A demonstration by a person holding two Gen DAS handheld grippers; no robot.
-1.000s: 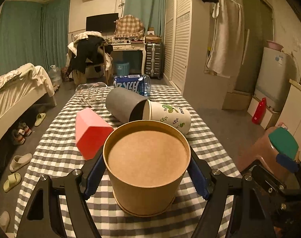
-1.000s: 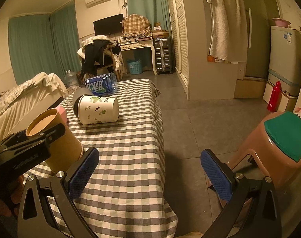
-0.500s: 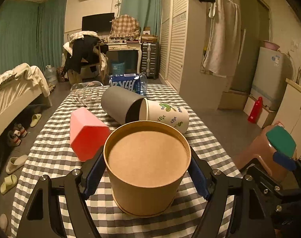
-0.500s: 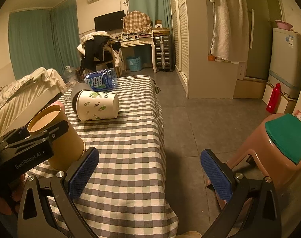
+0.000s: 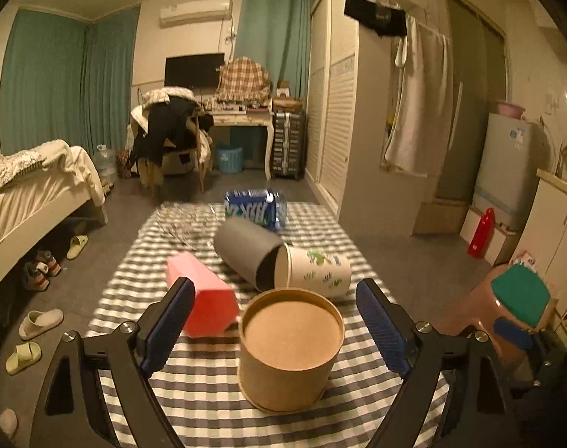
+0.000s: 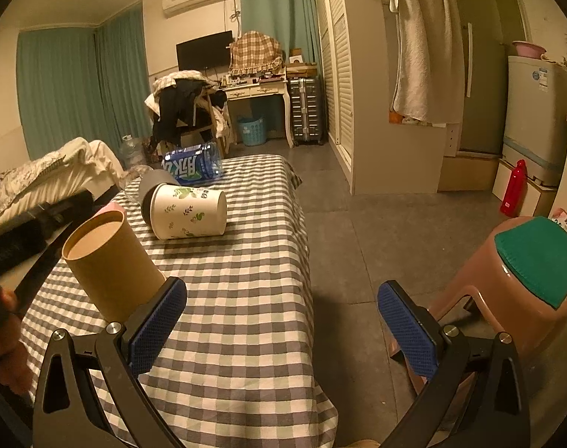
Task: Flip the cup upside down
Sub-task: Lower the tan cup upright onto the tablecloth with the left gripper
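Note:
A brown paper cup (image 5: 290, 347) stands upside down, base up, on the checkered tablecloth (image 5: 208, 392). It also shows in the right wrist view (image 6: 111, 265). My left gripper (image 5: 274, 324) is open, its blue pads (image 5: 380, 332) apart on both sides of the cup and raised clear of it. My right gripper (image 6: 283, 321) is open and empty, held over the table's right edge, to the right of the cup.
Beyond the brown cup lie a red box (image 5: 201, 298), a grey cup (image 5: 246, 254), a white leaf-print cup (image 5: 313, 272), a blue-labelled bottle (image 5: 255, 209) and clear plastic (image 5: 182, 220). A pink stool with green seat (image 6: 526, 280) stands right of the table.
My left gripper has opened, let go of the brown cup and pulled up and back. The cup stays standing base up. My right gripper has barely moved.

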